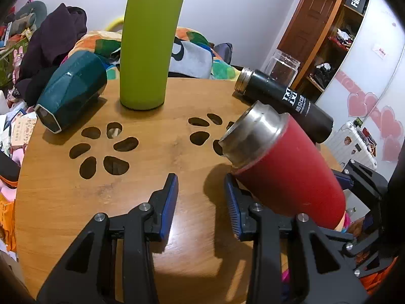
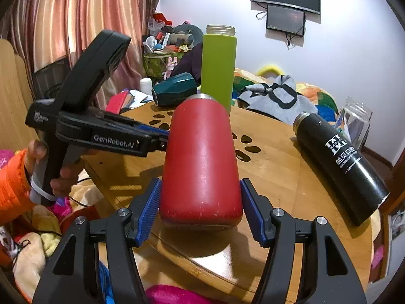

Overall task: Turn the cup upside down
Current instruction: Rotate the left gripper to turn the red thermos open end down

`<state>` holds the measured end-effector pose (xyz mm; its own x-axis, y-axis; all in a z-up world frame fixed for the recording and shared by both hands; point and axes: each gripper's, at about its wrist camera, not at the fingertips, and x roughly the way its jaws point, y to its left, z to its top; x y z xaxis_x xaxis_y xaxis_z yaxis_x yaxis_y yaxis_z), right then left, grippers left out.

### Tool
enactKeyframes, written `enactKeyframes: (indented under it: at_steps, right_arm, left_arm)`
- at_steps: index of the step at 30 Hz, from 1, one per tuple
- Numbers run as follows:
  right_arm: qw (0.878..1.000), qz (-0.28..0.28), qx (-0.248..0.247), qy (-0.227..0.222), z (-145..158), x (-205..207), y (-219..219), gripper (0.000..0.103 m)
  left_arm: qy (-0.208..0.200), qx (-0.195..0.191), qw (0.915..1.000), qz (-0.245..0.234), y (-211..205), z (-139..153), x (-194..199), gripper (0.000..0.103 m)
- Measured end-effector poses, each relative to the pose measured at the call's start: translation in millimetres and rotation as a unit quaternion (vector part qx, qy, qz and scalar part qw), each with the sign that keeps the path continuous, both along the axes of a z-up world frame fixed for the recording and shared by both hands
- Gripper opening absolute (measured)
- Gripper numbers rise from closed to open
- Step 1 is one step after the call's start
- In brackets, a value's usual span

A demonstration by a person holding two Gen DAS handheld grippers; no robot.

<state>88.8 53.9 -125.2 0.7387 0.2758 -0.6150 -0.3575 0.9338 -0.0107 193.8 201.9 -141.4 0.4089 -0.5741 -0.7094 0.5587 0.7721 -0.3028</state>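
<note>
A red cup with a steel rim (image 2: 201, 162) is held by its base between the blue pads of my right gripper (image 2: 201, 209), tilted away with its mouth pointing at the table's far side. In the left wrist view the red cup (image 1: 286, 167) hangs tilted above the wooden table (image 1: 76, 197), its steel mouth down-left. My left gripper (image 1: 201, 200) is open and empty, its right pad (image 1: 231, 200) just beside the cup's neck. The left gripper also shows in the right wrist view (image 2: 159, 136), left of the cup.
A tall green cup (image 1: 152, 40) stands upright at the table's far side. A dark teal cup (image 1: 72, 91) lies on its side at the left. A black flask (image 1: 286, 101) lies on its side at the right. The table has petal-shaped cut-outs (image 1: 103, 149). Clutter surrounds the table.
</note>
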Motion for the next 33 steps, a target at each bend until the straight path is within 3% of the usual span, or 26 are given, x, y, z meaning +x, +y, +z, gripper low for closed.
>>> enactKeyframes:
  at_steps: [16, 22, 30, 33]
  right_arm:
    - [1.000, -0.004, 0.017, 0.004, -2.2, 2.1, -3.9, 0.059]
    - [1.000, -0.005, 0.023, 0.004, -2.6, 1.6, -6.3, 0.059]
    - [0.999, -0.005, 0.037, 0.012, -8.3, 2.8, -8.8, 0.059]
    - [0.999, -0.004, 0.042, 0.026, -16.9, 3.7, -7.7, 0.059]
  left_arm:
    - [-0.028, 0.052, 0.9982, 0.006, -1.9, 0.0, -13.8, 0.036]
    - [-0.053, 0.051, 0.9973, 0.009, 2.2, 14.2, -22.8, 0.037]
    - [-0.110, 0.004, 0.9937, -0.024, -15.7, 56.6, -45.3, 0.036]
    - [-0.128, 0.014, 0.9908, -0.041, -33.2, 59.1, -51.5, 0.029]
